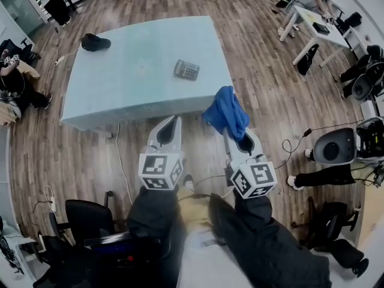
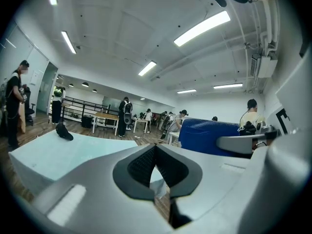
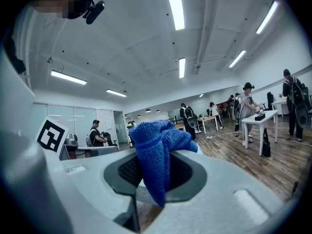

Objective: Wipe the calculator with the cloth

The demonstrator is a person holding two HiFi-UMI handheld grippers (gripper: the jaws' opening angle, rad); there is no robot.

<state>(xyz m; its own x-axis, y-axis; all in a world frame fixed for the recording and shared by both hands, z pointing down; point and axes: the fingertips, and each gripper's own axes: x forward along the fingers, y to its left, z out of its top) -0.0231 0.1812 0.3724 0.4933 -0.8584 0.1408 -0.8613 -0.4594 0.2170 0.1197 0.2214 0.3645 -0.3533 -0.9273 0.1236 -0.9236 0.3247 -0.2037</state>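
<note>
Wood-plank floor (image 1: 264, 83) surrounds a pale blue tabletop (image 1: 120, 95) that fills the upper middle of the head view. A small dark object (image 1: 95, 41) lies near the tabletop's upper left corner. Lower in the frame, the left claw (image 1: 174, 125) is held out on a dark-sleeved arm (image 1: 153, 212) that rises from the bottom edge. It points up-frame and sits just short of the tabletop's near edge, over the floor, with its jaws closed tip to tip and nothing between them. The calculator (image 1: 186, 69) lies flat towards the tabletop's right side, well apart from both claws. To the right, level with the left one, the right claw (image 1: 239, 135) reaches forward the same way. Its jaws are pinched on the blue cloth (image 1: 226, 113), which bunches above the tips beside the tabletop's near right corner.
</note>
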